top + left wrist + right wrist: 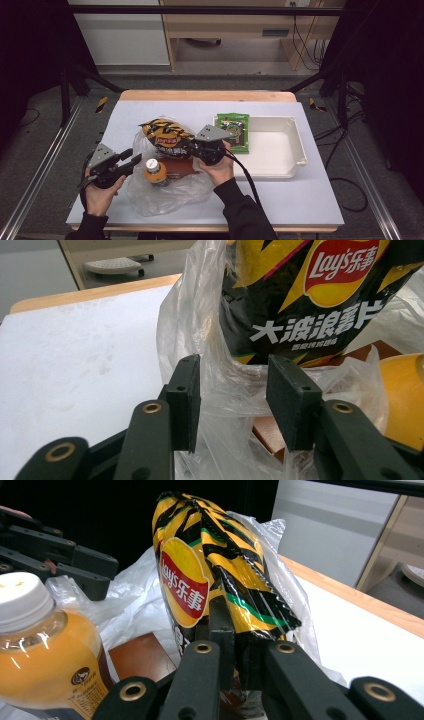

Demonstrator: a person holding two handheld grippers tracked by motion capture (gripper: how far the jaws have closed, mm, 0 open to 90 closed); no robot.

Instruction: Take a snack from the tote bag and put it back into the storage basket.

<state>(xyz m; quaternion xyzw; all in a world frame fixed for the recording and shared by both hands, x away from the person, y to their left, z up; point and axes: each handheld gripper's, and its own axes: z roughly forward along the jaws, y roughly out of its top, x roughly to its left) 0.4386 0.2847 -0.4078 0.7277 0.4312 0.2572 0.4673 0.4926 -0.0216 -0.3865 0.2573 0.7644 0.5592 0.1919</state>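
A yellow-and-black Lay's chip bag (165, 134) (300, 300) (210, 570) stands up out of a clear plastic bag (165, 196) (200, 305) at the table's middle left. My right gripper (189, 146) (239, 650) is shut on the chip bag's lower edge. My left gripper (132, 157) (232, 400) is at the plastic bag's left rim; its jaws stand apart with loose film between them. An orange drink bottle (155, 171) (45, 650) with a white cap and a brown box (179, 170) (142, 657) lie inside the plastic bag.
A white tray (300, 142) sits to the right of the plastic bag, with a green packet (235, 131) at its left end. Bare white table top (285, 197) lies in front of the tray and behind the bag.
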